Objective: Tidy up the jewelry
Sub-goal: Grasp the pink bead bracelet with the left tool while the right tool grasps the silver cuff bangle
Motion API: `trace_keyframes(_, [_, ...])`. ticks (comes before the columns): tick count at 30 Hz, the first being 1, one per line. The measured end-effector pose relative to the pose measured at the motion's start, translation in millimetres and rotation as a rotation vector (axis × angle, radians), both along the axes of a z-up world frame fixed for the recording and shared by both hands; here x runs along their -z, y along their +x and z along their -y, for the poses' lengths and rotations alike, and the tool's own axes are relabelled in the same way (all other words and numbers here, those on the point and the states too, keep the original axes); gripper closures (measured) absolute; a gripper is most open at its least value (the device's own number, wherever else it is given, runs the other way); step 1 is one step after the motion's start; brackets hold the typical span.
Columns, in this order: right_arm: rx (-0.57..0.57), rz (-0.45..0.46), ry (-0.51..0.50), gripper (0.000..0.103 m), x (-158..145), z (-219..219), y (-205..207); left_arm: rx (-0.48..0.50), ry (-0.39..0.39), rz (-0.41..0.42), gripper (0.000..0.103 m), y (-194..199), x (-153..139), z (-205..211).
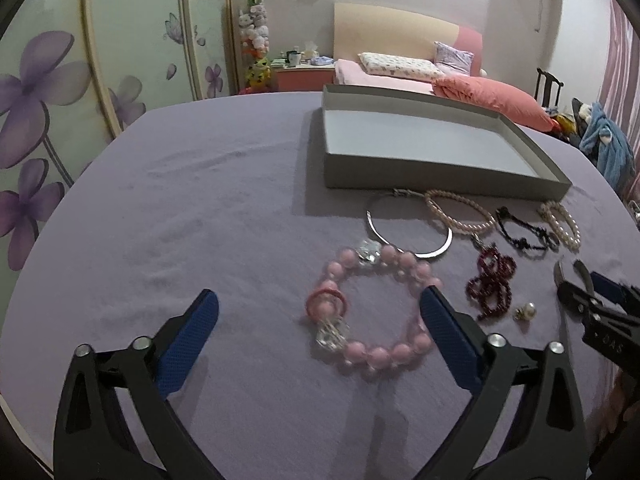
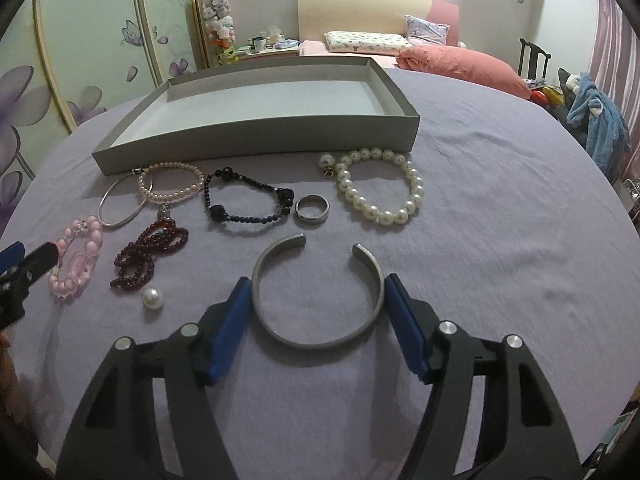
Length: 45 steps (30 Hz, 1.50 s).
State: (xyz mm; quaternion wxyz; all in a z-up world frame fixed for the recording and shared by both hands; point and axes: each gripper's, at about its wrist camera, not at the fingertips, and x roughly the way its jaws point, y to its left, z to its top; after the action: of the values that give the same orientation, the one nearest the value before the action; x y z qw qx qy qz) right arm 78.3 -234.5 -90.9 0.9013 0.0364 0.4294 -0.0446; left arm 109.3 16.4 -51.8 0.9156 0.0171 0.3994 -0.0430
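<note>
A shallow grey tray [image 1: 400,168] [image 2: 256,142] sits empty on the purple cloth. Jewelry lies in front of it. My left gripper [image 1: 320,316] is open above a pink bead bracelet [image 1: 376,354] [image 2: 76,256] with a pink hair tie [image 1: 324,300]. My right gripper [image 2: 316,292] has both pads touching the sides of a grey metal cuff bangle [image 2: 316,336]. Also on the cloth: a thin silver bangle [image 2: 120,204], pink pearl bracelet [image 2: 170,190], dark red beads [image 2: 152,252], black bead bracelet [image 2: 248,200], ring [image 2: 312,208], white pearl bracelet [image 2: 380,188], loose pearl [image 2: 153,298].
The purple cloth [image 1: 200,220] covers a round table. A small pearl earring [image 2: 326,162] lies by the tray's front wall. Behind are a bed [image 1: 400,72], a flowered wardrobe [image 1: 60,100] and clothes on a chair [image 2: 592,120].
</note>
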Motion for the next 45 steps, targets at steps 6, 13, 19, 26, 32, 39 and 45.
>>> trace_keyframes(6, [-0.003, 0.001, -0.001, 0.038, 0, -1, 0, 0.013, -0.003, -0.059, 0.038, 10, 12, 2])
trace_keyframes(13, [-0.003, 0.001, 0.000, 0.037, 0, 0, 0, 0.003, 0.000, -0.069, 0.059, 11, 13, -1])
trace_keyframes(19, [-0.005, 0.001, 0.001, 0.038, -1, 0, 1, 0.003, -0.014, -0.065, 0.079, 10, 12, -3])
trace_keyframes(26, [-0.008, 0.019, 0.036, 0.038, -3, 7, -4, 0.005, -0.045, -0.051, 0.080, 8, 9, -5])
trace_keyframes(32, [-0.003, 0.046, 0.058, 0.039, -6, 10, -8, 0.016, -0.062, 0.010, 0.080, 2, -3, -5])
trace_keyframes(39, [-0.012, 0.108, 0.056, 0.039, -18, 9, -15, 0.048, -0.100, 0.094, 0.080, -7, -20, -1])
trace_keyframes(45, [-0.023, 0.167, 0.050, 0.038, -29, 8, -21, 0.071, -0.113, 0.180, 0.080, -18, -37, 6])
